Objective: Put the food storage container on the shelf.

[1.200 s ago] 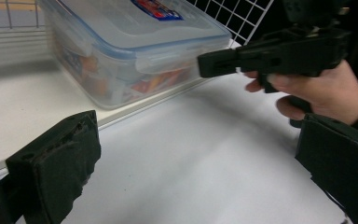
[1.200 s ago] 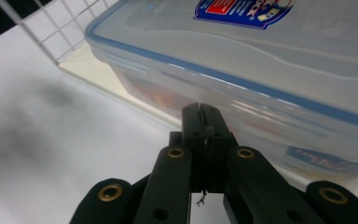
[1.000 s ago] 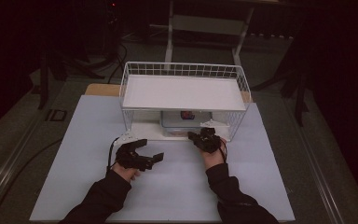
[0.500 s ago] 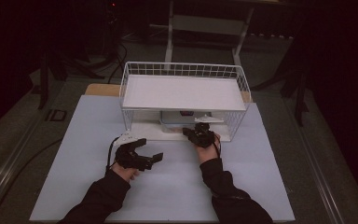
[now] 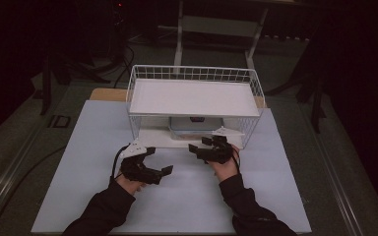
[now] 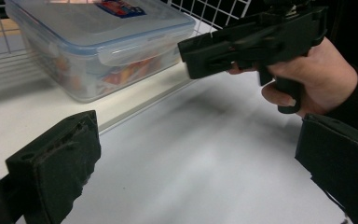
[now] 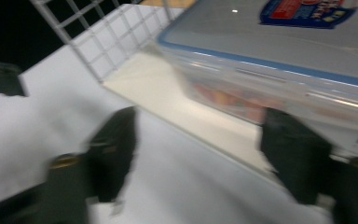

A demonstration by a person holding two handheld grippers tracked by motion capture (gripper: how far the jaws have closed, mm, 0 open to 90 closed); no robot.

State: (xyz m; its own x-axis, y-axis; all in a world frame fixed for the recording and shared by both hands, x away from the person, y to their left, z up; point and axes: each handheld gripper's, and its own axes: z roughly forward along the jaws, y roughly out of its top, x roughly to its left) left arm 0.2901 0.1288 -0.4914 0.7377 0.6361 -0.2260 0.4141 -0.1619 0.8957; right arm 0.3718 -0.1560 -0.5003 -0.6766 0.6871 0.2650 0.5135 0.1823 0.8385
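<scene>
Left gripper (image 5: 163, 170): jaws wide, empty, resting low over white surface (image 5: 78, 196). Clear lidded plastic food box (image 5: 195, 127): on lower shelf of white wire rack (image 5: 134, 98). Right gripper (image 5: 200, 149): jaws just opened wide, empty, before box. Risk: jaw snagging rack wire, shoving box deeper.

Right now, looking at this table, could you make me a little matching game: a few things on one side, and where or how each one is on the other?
Things:
1. wire rack
2. plastic box
3. left gripper
4. right gripper

Places or states:
A. lid on, sitting on the rack's lower shelf
B. jaws open, just widened, nothing between them, in front of the box
C. white, standing at the far side of the table
D. jaws open over the bare table, nearer the person

Pairs: 1-C, 2-A, 3-D, 4-B
</scene>
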